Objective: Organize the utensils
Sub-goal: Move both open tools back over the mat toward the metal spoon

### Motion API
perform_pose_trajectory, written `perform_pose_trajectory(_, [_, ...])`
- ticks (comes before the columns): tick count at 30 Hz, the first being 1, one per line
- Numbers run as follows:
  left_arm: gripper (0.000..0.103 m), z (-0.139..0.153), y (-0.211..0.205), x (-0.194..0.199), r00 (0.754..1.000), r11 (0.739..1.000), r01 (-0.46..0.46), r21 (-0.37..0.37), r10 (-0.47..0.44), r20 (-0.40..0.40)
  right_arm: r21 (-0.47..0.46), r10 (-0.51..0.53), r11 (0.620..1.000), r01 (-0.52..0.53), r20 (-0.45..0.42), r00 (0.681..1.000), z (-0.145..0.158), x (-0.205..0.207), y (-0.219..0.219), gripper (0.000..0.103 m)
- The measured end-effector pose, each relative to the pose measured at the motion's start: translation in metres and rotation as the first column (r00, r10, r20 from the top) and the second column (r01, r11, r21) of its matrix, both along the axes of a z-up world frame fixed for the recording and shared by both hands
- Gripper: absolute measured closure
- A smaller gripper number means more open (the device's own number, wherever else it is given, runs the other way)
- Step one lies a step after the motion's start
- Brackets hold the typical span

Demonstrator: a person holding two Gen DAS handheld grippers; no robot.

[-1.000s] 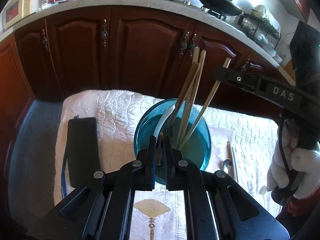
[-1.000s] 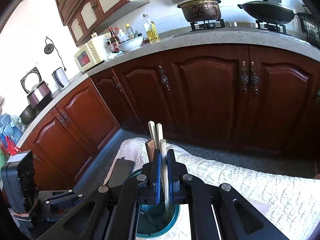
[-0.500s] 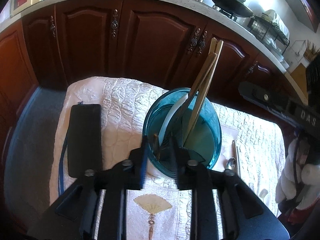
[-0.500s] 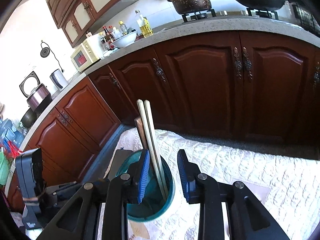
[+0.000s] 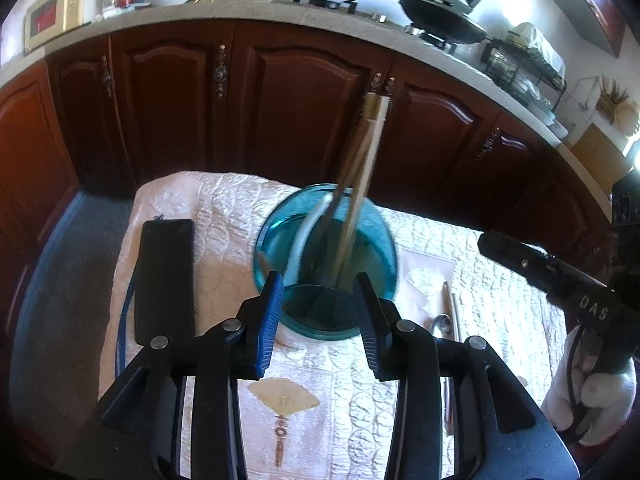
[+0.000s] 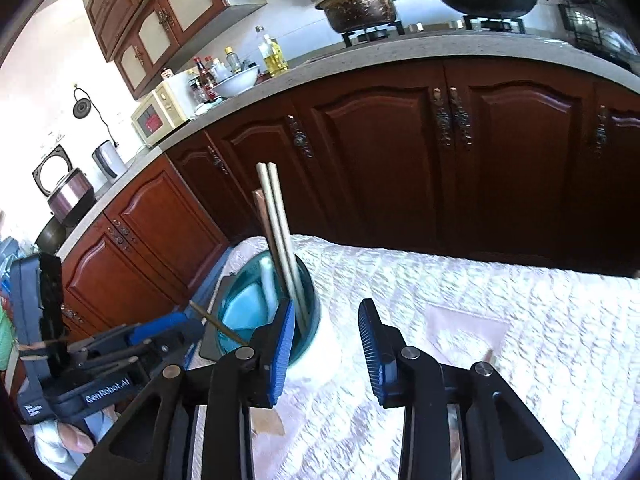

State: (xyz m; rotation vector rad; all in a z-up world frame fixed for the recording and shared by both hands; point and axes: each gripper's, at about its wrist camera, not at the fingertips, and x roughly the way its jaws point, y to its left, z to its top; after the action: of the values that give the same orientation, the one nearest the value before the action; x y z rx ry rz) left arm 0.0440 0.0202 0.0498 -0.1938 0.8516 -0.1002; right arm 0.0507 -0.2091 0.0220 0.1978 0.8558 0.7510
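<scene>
A teal glass cup (image 5: 326, 264) stands on the white quilted cloth (image 5: 224, 208) and holds several wooden chopsticks (image 5: 360, 184) and a white spoon (image 5: 308, 236). The cup also shows in the right wrist view (image 6: 272, 308) with its chopsticks (image 6: 280, 236). My left gripper (image 5: 318, 312) is open and empty, just in front of the cup. My right gripper (image 6: 326, 344) is open and empty, to the right of the cup. A metal spoon (image 5: 440, 326) and another utensil lie on the cloth right of the cup.
A black flat case (image 5: 164, 276) lies on the cloth left of the cup. Dark wooden cabinets (image 5: 280, 112) under a stone counter stand behind the table. The right gripper's body (image 5: 560, 280) reaches in from the right in the left wrist view.
Both grippers have opened and let go of the chopsticks, which now stand in the cup. Both have pulled back from the cup, the right one moving to its right.
</scene>
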Motion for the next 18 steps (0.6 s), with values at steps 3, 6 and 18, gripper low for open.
perform_pose_trajectory(3, [0.068, 0.003, -0.015, -0.004, 1.000, 1.000, 0.021, 0.003, -0.021, 0.008, -0.011, -0.026, 1.000, 0.026, -0.006, 1.000, -0.002, -0.008, -0.012, 0.071])
perform_pose_trajectory(6, [0.068, 0.005, -0.029, -0.007, 0.999, 0.999, 0.041, -0.001, -0.041, 0.012, -0.027, -0.048, 0.998, 0.048, 0.006, 0.999, -0.002, -0.016, -0.022, 0.071])
perform_pose_trajectory(18, [0.062, -0.009, -0.075, -0.015, 0.994, 0.994, 0.106, -0.012, -0.106, -0.022, -0.109, -0.120, 0.986, 0.123, 0.035, 0.992, -0.010, -0.038, -0.057, 0.067])
